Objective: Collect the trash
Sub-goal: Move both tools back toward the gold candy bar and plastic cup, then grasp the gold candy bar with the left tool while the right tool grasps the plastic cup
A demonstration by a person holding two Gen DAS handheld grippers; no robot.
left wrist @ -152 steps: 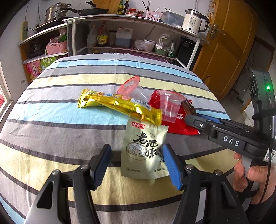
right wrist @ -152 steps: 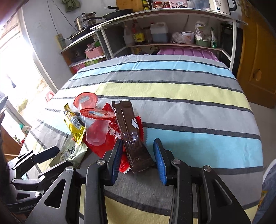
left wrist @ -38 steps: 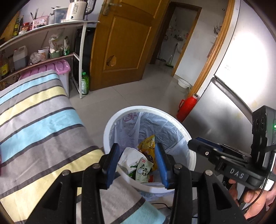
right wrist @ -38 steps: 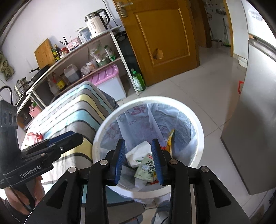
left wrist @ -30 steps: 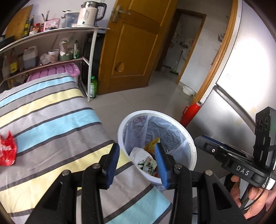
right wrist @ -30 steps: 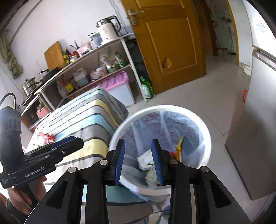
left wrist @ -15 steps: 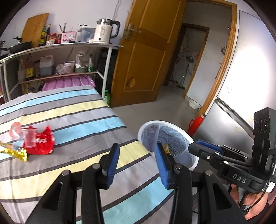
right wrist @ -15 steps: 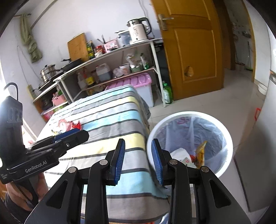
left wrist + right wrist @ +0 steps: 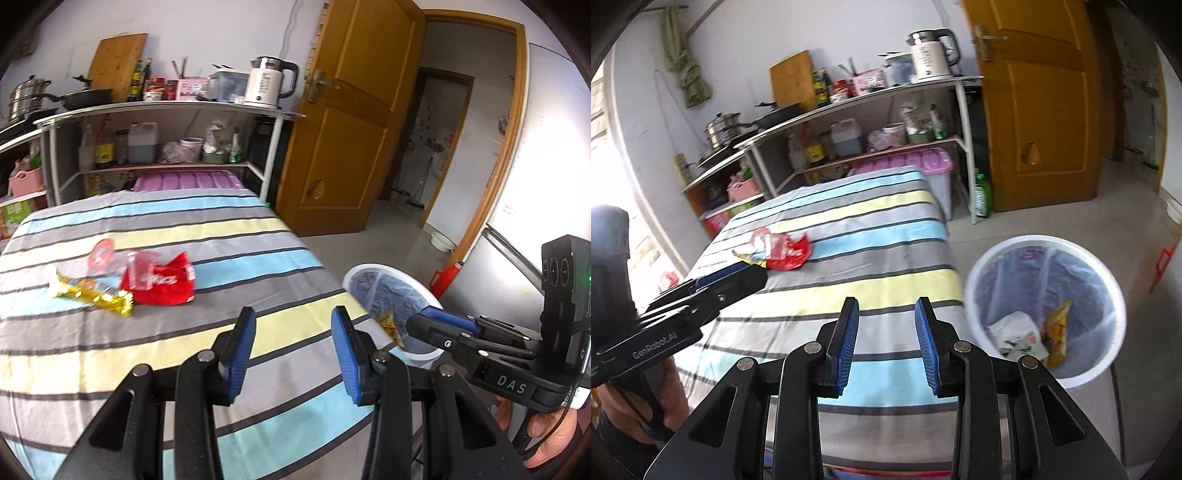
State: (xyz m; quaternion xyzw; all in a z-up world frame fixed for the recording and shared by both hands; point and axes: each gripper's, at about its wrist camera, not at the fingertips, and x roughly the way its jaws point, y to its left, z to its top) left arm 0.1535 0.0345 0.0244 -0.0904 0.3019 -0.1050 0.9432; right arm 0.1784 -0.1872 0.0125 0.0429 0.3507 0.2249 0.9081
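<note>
Both the left gripper (image 9: 291,345) and the right gripper (image 9: 886,341) hang released and empty; the crinkly red foil wrapper (image 9: 160,284) under the clear plastic cup (image 9: 138,271) may slip when pinched, tipping it

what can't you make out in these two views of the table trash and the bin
- Red wrapper: print unreadable, motion blur, left wrist view.
- Gold wrapper: mostly hidden behind the left gripper, right wrist view.
- Trash bin: contents mostly hidden by the right gripper, left wrist view.
</note>
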